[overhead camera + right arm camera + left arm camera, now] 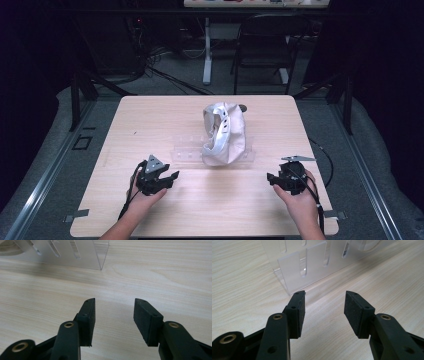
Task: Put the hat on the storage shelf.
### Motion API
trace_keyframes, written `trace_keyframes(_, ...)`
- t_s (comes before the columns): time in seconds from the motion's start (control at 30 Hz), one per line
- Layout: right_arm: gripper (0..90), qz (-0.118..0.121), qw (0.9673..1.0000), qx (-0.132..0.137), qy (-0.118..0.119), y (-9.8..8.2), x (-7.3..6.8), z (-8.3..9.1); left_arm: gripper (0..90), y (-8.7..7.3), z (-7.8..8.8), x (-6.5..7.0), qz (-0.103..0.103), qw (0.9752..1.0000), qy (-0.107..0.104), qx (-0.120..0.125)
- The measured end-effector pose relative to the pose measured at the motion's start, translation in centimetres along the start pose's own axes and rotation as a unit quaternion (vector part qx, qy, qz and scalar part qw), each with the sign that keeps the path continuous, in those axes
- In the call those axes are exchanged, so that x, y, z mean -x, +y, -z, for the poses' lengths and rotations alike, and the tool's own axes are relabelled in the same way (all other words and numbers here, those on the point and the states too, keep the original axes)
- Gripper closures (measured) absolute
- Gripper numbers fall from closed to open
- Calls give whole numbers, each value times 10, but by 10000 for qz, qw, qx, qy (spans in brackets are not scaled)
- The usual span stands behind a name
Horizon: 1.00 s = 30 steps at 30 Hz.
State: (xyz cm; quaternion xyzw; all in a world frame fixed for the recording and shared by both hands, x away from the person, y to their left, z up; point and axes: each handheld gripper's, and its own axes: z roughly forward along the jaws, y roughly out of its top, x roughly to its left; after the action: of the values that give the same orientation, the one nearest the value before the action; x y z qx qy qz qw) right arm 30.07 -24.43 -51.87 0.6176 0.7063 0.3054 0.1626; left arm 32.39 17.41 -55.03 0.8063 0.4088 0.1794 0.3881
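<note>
Both grippers sit empty near the clear rack (212, 150): left gripper (169, 178) and right gripper (272, 180) gape wide, white cap (224, 132) on it untouched.

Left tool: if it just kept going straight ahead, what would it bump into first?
Probably the clear plastic rack. The left tool is open, holds nothing, and points at the rack's near corner across bare table. How far off is hard to tell.

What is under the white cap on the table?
The white cap lies on a clear acrylic rack with slotted walls, which sticks out on both sides of it on the table. The rack's middle section is covered by the cap.
</note>
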Motion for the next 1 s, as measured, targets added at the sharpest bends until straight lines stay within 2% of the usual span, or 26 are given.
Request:
trace_keyframes(0.17, 514, 79, 9998, 131, -112, -15, 3, -5, 513, 0, -1, 0, -25, 10000, -6, -39)
trace_keyframes(0.23, 498, 113, 9994, 301, -149, -20, 4, -7, 512, 0, -1, 1, -25, 10000, -8, -45)
trace_keyframes(0.27, 498, 148, 9991, 343, -192, -22, 5, -7, 512, 0, -1, 1, -29, 10000, 4, -47)
trace_keyframes(0.3, 498, 236, 9989, 272, -308, -24, 7, -5, 512, 0, -2, 1, -29, 10000, 5, -48)
trace_keyframes(0.33, 496, 104, 9985, 455, -268, -27, 6, -7, 512, 0, -2, 1, -30, 10000, 8, -51)
trace_keyframes(0.37, 488, 163, 9981, 505, -309, -30, 7, -7, 512, 0, -2, 1, -34, 10000, 12, -51)
trace_keyframes(0.4, 485, 125, 9975, 628, -294, -32, 6, -8, 511, 0, -2, 1, -25, 10000, 17, -49)
trace_keyframes(0.43, 478, 211, 9973, 603, -355, -35, 7, -7, 511, 0, -2, 1, -25, 10000, 12, -49)
trace_keyframes(0.47, 474, 147, 9964, 771, -317, -38, 6, -10, 510, 0, -2, 1, -29, 10000, 19, -50)
trace_keyframes(0.57, 474, 303, 9945, 900, -437, -44, 6, -12, 505, 0, -2, 1, -60, 10000, 30, -47)
trace_keyframes(0.6, 471, 347, 9946, 855, -470, -45, 6, -10, 501, 0, -2, 1, -65, 10000, 40, -41)
trace_keyframes(0.7, 476, 414, 9931, 991, -470, -50, 6, -13, 487, -1, -2, 1, -87, 9999, 76, -45)
trace_keyframes(0.83, 497, 625, 9929, 844, -552, -54, 7, -14, 482, -1, -3, 1, -76, 9999, 116, -26)
trace_keyframes(0.9, 504, 575, 9925, 974, -453, -55, 7, -16, 480, 0, -3, 2, -78, 9999, 114, 12)
trace_keyframes(1.0, 536, 585, 9925, 990, -407, -56, 8, -16, 476, 0, -5, 5, -71, 10000, 34, 60)
